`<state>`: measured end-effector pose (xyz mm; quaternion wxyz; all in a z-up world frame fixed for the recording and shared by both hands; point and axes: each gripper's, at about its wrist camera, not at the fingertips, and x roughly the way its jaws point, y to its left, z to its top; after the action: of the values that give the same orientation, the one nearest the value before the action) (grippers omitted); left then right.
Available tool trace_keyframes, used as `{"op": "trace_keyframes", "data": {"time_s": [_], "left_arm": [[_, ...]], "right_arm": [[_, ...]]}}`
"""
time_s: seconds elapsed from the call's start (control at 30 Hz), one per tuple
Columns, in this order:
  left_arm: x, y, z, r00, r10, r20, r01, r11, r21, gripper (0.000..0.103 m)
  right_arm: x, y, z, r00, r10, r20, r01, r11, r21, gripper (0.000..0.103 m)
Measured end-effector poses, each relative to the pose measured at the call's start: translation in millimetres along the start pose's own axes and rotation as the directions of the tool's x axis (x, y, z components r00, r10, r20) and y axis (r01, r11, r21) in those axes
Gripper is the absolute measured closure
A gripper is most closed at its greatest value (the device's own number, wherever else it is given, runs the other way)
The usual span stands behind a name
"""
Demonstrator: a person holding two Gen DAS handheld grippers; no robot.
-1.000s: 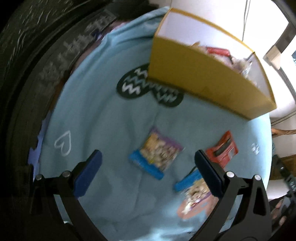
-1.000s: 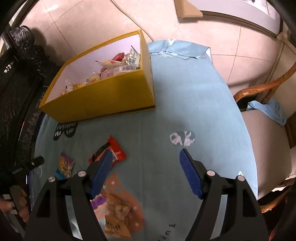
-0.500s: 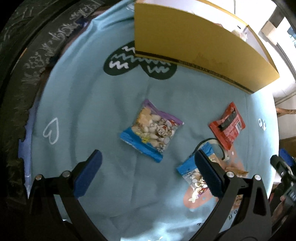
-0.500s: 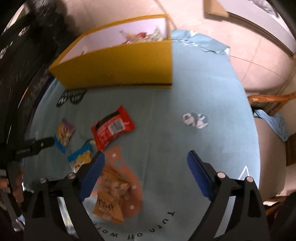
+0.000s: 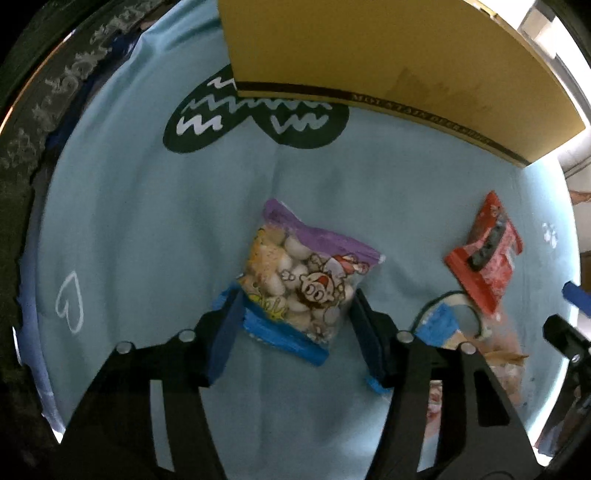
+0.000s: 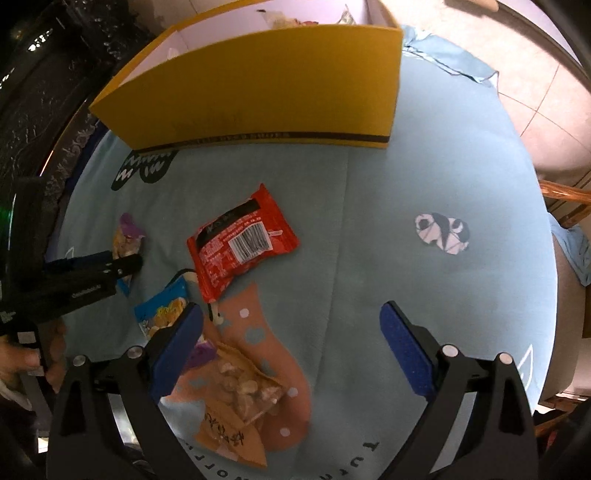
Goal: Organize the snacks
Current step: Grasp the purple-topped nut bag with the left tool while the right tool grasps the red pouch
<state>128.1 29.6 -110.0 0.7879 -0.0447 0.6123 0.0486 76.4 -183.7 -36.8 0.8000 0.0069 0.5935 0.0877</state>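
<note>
- Since a second ago both grippers have dropped toward the cloth; the packets look bigger and the yellow box now fills the top of both views.
- left gripper (image 5: pixel 295 317): jaws were wide, now closing round the purple-and-blue snack packet (image 5: pixel 303 284). The blue pads flank its lower half; I can't tell if they press it yet, so I call it not gripped.
- right gripper (image 6: pixel 291 343): jaws opening, nearly full width, nothing between them but bare cloth and the pink sock print. The left pad overlaps a blue-topped packet (image 6: pixel 162 314).
- The purple-and-blue packet lies flat on the light blue tablecloth (image 5: pixel 147 229), in front of the yellow cardboard box (image 5: pixel 388 62), well apart from it.
- Handling, judged: light crinkly film bag of small round puffs. Soft, air-filled and slippery; contents would crush under a hard squeeze.
- Where to hold: across the short width near the blue sealed bottom edge, where the pads already sit. The seam is flatter and stiffer than the puffy middle.
- Risk: film slides out of the pads on lifting, or a pad catches cloth.
- Others loose on the cloth: red barcoded packet (image 6: pixel 240 243) right of centre; orange nut packet (image 6: pixel 236 402) lying on the sock print, nearest the right gripper.
- Box holds some snacks already; the tops show over its rim (image 6: pixel 295 22).
</note>
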Motion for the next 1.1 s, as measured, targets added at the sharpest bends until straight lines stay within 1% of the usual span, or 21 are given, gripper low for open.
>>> {"op": "trace_keyframes", "data": {"time_s": [0.07, 0.1, 0.2, 0.27, 0.3, 0.4, 0.43, 0.47, 0.5, 0.53, 0.57, 0.6, 0.63, 0.67, 0.7, 0.73, 0.77, 0.8, 0.9, 1.0, 1.1], "left_arm": [[0.5, -0.6, 0.9, 1.0, 0.016, 0.01, -0.017, 1.0, 0.009, 0.053], [-0.2, 0.4, 0.7, 1.0, 0.008, 0.013, -0.008, 1.0, 0.005, 0.057], [0.2, 4.7, 1.0, 1.0, -0.019, 0.019, 0.019, 1.0, -0.002, 0.057], [1.2, 4.4, 1.4, 1.0, -0.011, 0.029, 0.01, 1.0, 0.009, 0.056], [1.7, 3.2, 2.1, 0.999, -0.006, 0.033, 0.005, 1.0, 0.014, 0.055], [5.2, 5.1, 7.8, 0.999, 0.0, 0.04, -0.001, 1.0, 0.015, 0.048], [6.2, 5.3, 8.9, 0.999, 0.0, 0.042, 0.0, 1.0, 0.016, 0.043], [7.4, 4.8, 12.7, 0.999, 0.001, 0.044, -0.002, 1.0, 0.019, 0.039], [9.0, 6.3, 14.5, 0.999, 0.005, 0.046, -0.006, 1.0, 0.022, 0.03], [11.7, 10.5, 16.3, 0.999, 0.01, 0.035, -0.011, 1.0, 0.008, 0.025], [13.3, 13.1, 17.7, 1.0, 0.0, 0.028, 0.0, 1.0, -0.009, 0.023], [13.5, 14.7, 19.0, 1.0, -0.003, 0.028, 0.003, 1.0, -0.015, 0.024], [14.1, 14.2, 19.7, 1.0, 0.003, 0.027, -0.003, 1.0, -0.008, 0.025], [14.3, 13.3, 19.0, 1.0, 0.006, 0.031, -0.006, 1.0, -0.005, 0.026], [13.9, 12.1, 19.8, 0.999, 0.003, 0.037, -0.003, 1.0, -0.007, 0.034], [11.0, 10.4, 19.3, 0.999, 0.001, 0.053, -0.001, 1.0, -0.002, 0.053], [7.9, 9.5, 19.9, 0.998, -0.007, 0.055, 0.007, 1.0, 0.004, 0.06], [6.1, 9.2, 19.9, 0.999, -0.017, 0.041, 0.017, 1.0, -0.005, 0.064], [2.4, 18.1, 22.0, 0.998, -0.061, 0.032, 0.062, 0.997, -0.037, 0.07], [-4.6, 31.1, 20.7, 0.994, -0.105, 0.028, 0.107, 0.99, -0.097, 0.07], [-18.0, 34.9, 15.7, 0.993, -0.11, 0.05, 0.115, 0.988, -0.105, 0.071]], "right_arm": [[3.6, 2.0, 1.7, 1.0, -0.002, -0.004, 0.002, 1.0, -0.012, 0.006], [5.5, 3.3, 2.7, 1.0, -0.001, -0.006, 0.001, 1.0, -0.018, 0.006], [13.7, 10.9, 8.2, 1.0, -0.004, 0.001, 0.004, 0.999, -0.049, 0.006], [22.4, 19.8, 14.3, 1.0, -0.005, 0.001, 0.005, 0.997, -0.08, 0.006], [27.2, 24.3, 18.9, 1.0, -0.008, 0.004, 0.008, 0.996, -0.094, 0.006], [43.0, 37.0, 29.9, 1.0, -0.026, 0.002, 0.026, 0.991, -0.135, 0.006], [49.1, 40.5, 32.2, 0.999, -0.033, -0.006, 0.032, 0.989, -0.147, 0.006], [59.9, 43.6, 33.9, 0.999, -0.037, -0.038, 0.03, 0.986, -0.166, 0.005], [63.0, 47.4, 34.5, 0.998, -0.057, -0.031, 0.05, 0.981, -0.19, 0.01], [64.8, 55.0, 34.5, 0.993, -0.113, -0.021, 0.105, 0.967, -0.234, 0.015], [64.5, 57.8, 34.8, 0.991, -0.131, -0.018, 0.123, 0.961, -0.249, 0.027], [61.4, 58.4, 36.1, 0.993, -0.115, -0.016, 0.107, 0.962, -0.25, 0.033], [59.1, 56.9, 37.7, 0.995, -0.1, -0.019, 0.093, 0.965, -0.244, 0.047], [56.0, 52.3, 40.3, 0.997, -0.07, -0.031, 0.062, 0.973, -0.224, 0.05], [52.8, 46.7, 42.6, 0.998, -0.053, -0.037, 0.044, 0.979, -0.2, 0.05], [49.7, 43.1, 43.8, 0.998, -0.047, -0.032, 0.04, 0.981, -0.188, 0.05], [43.5, 38.1, 45.0, 0.999, -0.036, -0.019, 0.032, 0.984, -0.175, 0.05], [37.6, 33.5, 45.9, 1.0, -0.015, -0.01, 0.014, 0.987, -0.162, 0.05], [23.3, 21.3, 46.2, 1.0, 0.026, 0.003, -0.025, 0.992, -0.126, 0.05], [10.4, 14.2, 42.9, 0.999, 0.047, 0.022, -0.044, 0.994, -0.102, 0.05], [-1.5, 10.4, 38.0, 0.998, 0.055, 0.04, -0.051, 0.994, -0.095, 0.05]]}}
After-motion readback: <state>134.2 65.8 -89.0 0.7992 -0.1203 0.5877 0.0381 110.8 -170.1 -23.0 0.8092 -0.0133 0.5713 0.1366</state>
